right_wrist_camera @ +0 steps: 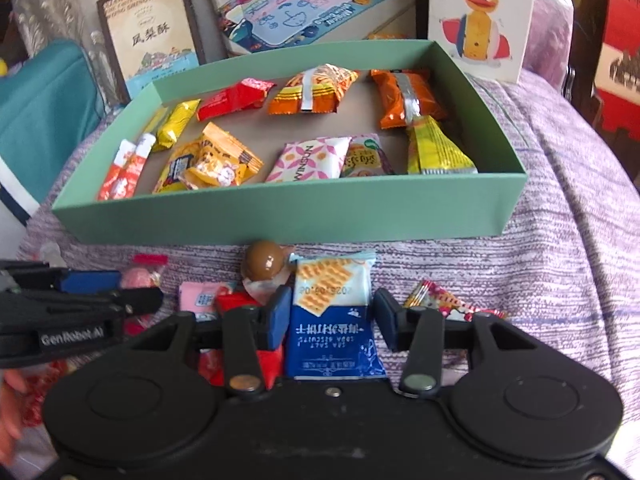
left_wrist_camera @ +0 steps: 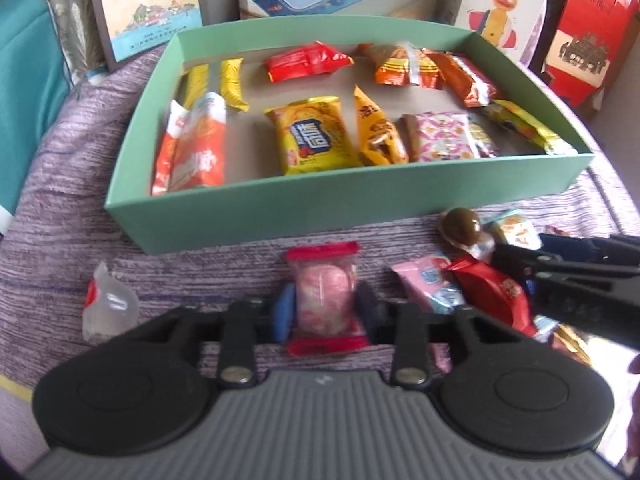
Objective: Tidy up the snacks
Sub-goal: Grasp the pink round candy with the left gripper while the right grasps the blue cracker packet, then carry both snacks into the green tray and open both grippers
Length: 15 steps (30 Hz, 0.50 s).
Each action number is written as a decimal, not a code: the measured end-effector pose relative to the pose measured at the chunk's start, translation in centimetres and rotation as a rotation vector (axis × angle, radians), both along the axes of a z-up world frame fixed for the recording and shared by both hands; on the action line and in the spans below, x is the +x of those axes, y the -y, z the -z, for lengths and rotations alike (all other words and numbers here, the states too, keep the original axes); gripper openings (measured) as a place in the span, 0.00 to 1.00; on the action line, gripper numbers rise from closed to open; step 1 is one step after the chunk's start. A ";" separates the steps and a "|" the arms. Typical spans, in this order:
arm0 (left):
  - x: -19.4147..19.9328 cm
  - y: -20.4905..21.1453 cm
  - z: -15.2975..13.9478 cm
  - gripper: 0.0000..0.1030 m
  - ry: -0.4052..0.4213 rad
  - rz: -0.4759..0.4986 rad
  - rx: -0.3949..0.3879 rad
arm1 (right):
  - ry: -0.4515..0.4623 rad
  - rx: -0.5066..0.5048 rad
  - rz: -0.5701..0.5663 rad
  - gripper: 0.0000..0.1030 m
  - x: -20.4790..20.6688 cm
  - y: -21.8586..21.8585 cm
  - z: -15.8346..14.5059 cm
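Observation:
My left gripper (left_wrist_camera: 325, 308) is shut on a pink candy packet with red ends (left_wrist_camera: 324, 292), which lies on the purple cloth just in front of the green box (left_wrist_camera: 320, 208). My right gripper (right_wrist_camera: 331, 312) is shut on a blue-and-white cracker packet (right_wrist_camera: 332, 292), also in front of the box. Several snack packets lie inside the box. Between the two grippers sit a brown chocolate ball (right_wrist_camera: 266, 260), a pink packet (left_wrist_camera: 428, 280) and a red packet (left_wrist_camera: 492, 292). The left gripper's body shows at the left edge of the right wrist view.
A clear jelly cup (left_wrist_camera: 108, 304) lies at the left and a patterned packet (right_wrist_camera: 448, 302) at the right. Behind the green box stand a pineapple-cake box (left_wrist_camera: 148, 4), a duck box (right_wrist_camera: 480, 16) and a red box (left_wrist_camera: 592, 28). A teal cushion (left_wrist_camera: 28, 80) borders the left.

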State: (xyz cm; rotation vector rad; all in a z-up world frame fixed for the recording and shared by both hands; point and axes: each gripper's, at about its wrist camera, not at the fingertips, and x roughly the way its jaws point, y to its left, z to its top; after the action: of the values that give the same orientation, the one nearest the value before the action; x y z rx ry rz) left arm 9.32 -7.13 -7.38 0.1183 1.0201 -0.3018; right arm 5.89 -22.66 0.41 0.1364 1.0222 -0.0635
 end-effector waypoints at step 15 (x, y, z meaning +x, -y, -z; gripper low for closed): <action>-1.9 -1.7 -2.7 0.27 -0.007 -0.013 -0.073 | -0.002 0.228 0.098 0.36 -2.8 3.3 -2.9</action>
State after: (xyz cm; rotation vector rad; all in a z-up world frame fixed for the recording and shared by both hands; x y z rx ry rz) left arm 7.39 -5.41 -4.73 0.0445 1.0155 -0.3272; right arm 3.13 -25.92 3.29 0.3946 1.0228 -0.0362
